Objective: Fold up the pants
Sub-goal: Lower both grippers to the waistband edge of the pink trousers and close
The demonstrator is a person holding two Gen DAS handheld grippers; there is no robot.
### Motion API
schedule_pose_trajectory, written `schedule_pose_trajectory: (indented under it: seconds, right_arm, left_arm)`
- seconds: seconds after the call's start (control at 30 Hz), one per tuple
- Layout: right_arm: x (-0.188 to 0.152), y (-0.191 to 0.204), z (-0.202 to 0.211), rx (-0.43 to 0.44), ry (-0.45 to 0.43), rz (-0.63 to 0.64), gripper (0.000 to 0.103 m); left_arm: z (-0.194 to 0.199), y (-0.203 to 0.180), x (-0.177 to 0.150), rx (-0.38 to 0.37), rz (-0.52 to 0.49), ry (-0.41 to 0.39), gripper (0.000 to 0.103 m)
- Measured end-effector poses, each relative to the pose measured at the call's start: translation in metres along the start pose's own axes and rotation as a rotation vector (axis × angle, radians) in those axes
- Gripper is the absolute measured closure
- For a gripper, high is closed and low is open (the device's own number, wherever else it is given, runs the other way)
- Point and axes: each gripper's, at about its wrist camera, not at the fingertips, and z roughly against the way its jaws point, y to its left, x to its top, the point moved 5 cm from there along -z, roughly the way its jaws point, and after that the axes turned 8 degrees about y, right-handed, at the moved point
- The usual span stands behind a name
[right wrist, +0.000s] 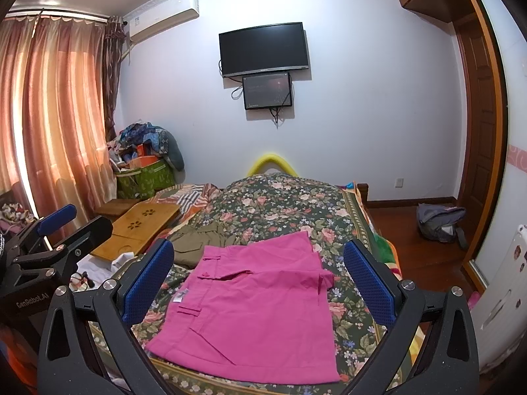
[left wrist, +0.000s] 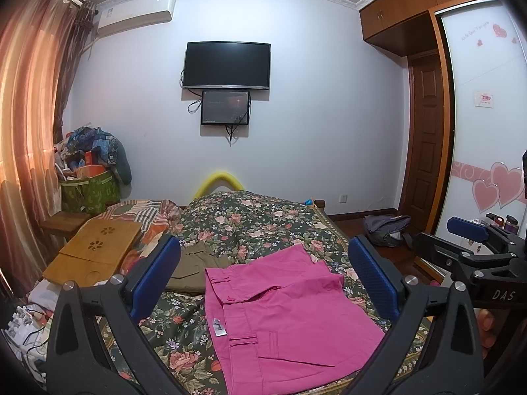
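Note:
Pink pants [left wrist: 283,316] lie folded flat on the floral bedspread [left wrist: 250,223], waistband to the left. They show in the right wrist view [right wrist: 253,312] too. My left gripper [left wrist: 263,276] is open and empty, held above the near edge of the pants with the blue pads either side. My right gripper [right wrist: 258,278] is also open and empty, above the pants. The right gripper appears at the right edge of the left wrist view [left wrist: 474,240]; the left gripper appears at the left of the right wrist view [right wrist: 62,227].
Olive-green folded pants [left wrist: 194,266] lie behind the pink ones. A bamboo lap tray [left wrist: 95,253] sits at the bed's left. A green bag [left wrist: 89,191] of clutter stands by the curtain. A grey backpack [left wrist: 388,227] lies on the wooden floor right of the bed.

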Motion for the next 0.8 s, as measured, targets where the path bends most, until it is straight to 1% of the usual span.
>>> schedule_pose_trajectory:
  seconds: [0.2, 0.3, 0.4, 0.53, 0.67, 0.73, 0.8]
  right_arm:
    - [-0.001, -0.007, -0.008, -0.029, 0.011, -0.001, 0.0]
    - [-0.006, -0.013, -0.017, -0.05, 0.033, 0.004, 0.0]
    - [-0.014, -0.028, -0.034, -0.077, 0.083, 0.002, 0.0]
    - [-0.024, -0.043, -0.055, -0.096, 0.151, 0.007, 0.0]
    - [-0.032, -0.062, -0.083, -0.114, 0.224, 0.012, 0.001]
    - [-0.033, -0.068, -0.092, -0.125, 0.251, 0.014, 0.001]
    - [-0.033, -0.078, -0.109, -0.131, 0.28, 0.004, 0.001]
  left_arm:
    - [-0.017, 0.0, -0.002, -0.003, -0.011, 0.019, 0.0]
    - [-0.034, 0.006, -0.008, 0.024, -0.015, 0.037, 0.0]
    - [-0.059, 0.013, -0.017, 0.026, -0.016, 0.099, 0.0]
    - [-0.095, 0.027, -0.03, 0.06, -0.012, 0.173, 0.0]
    - [-0.14, 0.043, -0.044, 0.039, 0.008, 0.28, 0.0]
    - [-0.159, 0.052, -0.047, 0.028, 0.026, 0.299, 0.0]
    - [-0.179, 0.062, -0.049, 0.033, 0.044, 0.324, 0.0]
